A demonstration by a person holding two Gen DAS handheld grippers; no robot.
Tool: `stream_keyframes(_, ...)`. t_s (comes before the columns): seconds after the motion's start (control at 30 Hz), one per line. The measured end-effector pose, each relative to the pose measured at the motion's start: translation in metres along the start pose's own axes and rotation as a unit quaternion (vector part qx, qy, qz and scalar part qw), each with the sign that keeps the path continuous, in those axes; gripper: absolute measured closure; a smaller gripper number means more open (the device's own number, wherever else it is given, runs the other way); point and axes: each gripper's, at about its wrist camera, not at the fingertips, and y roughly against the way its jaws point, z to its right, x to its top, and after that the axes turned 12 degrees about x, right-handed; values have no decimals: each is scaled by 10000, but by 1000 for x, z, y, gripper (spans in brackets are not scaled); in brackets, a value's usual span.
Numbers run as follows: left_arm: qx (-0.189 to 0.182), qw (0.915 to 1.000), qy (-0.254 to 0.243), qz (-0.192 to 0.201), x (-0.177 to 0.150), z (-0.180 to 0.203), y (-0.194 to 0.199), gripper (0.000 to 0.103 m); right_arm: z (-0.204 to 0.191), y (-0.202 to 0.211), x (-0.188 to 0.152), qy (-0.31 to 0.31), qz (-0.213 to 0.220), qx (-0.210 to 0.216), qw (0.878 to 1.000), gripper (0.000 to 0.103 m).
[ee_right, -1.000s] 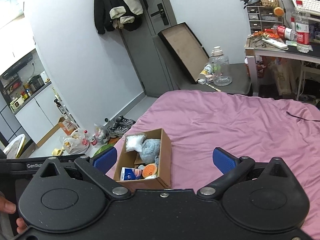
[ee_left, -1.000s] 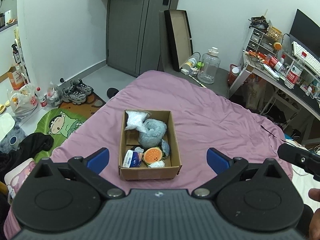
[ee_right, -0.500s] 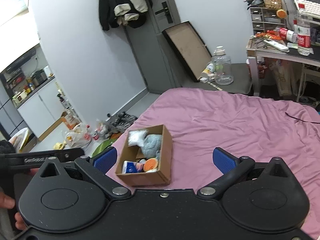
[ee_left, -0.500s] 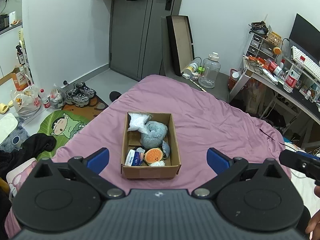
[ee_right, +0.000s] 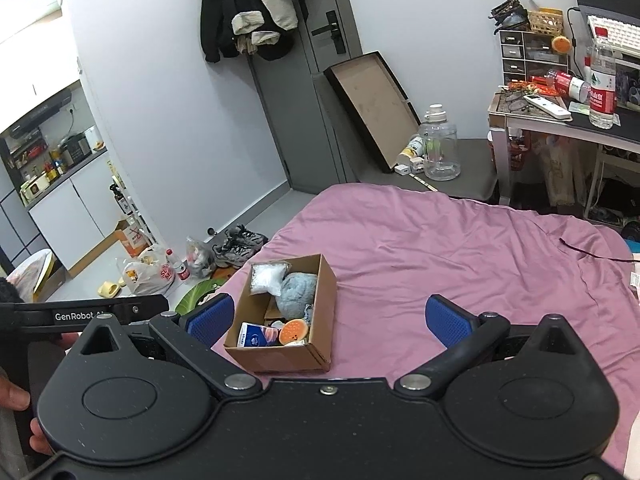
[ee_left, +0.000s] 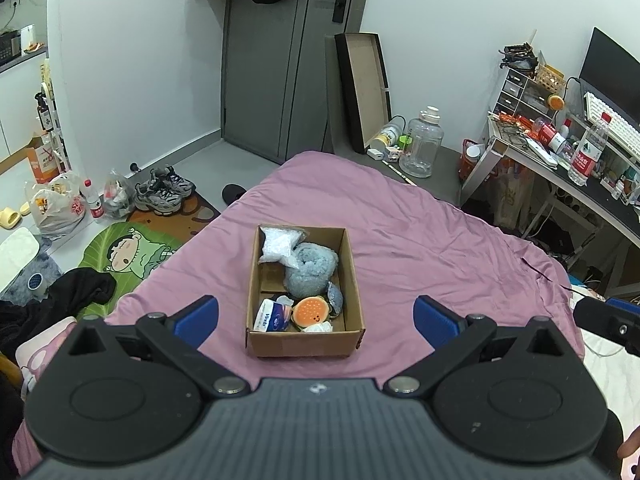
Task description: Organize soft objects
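Two grippers hung above the near end of the bed, both spread wide w/ nothing between the blue pads — left gripper and right gripper alike released. The cardboard box sat on the purple bedsheet, centre of the left wrist frame, dead ahead of the left tongs and framed between their pads. In the right wrist frame the box lay lower left of centre, so off to that tool's left. Left looked the better lined up, tho neither was close; both well apart from it.

Box's long axis ran away from the tongs, up the frame, short wall nearest. Inside, all soft stuff:
- fluffy grey-blue plush, rounded, shaggy pile, mid-box
- clear crinkly bag of white filling at the far end, partly on the plush
- round orange burger-shaped squishy, near end, smooth-looking
- blue-and-white tissue pack at near left corner, flat, glossy wrap
- bit of crumpled white tissue against the near wall

Next reach would prob. go forward and down — the squishy and tissue pack lay nearest. All looked squashable, so I'd guess a light squeeze would do.
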Motion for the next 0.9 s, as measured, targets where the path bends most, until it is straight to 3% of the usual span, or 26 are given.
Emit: stream_keyframes(0.9, -3, 10000, 25, 47, 1, -14, 1, 0, -3, -10, -2, -63, -222, 56, 9997, 0)
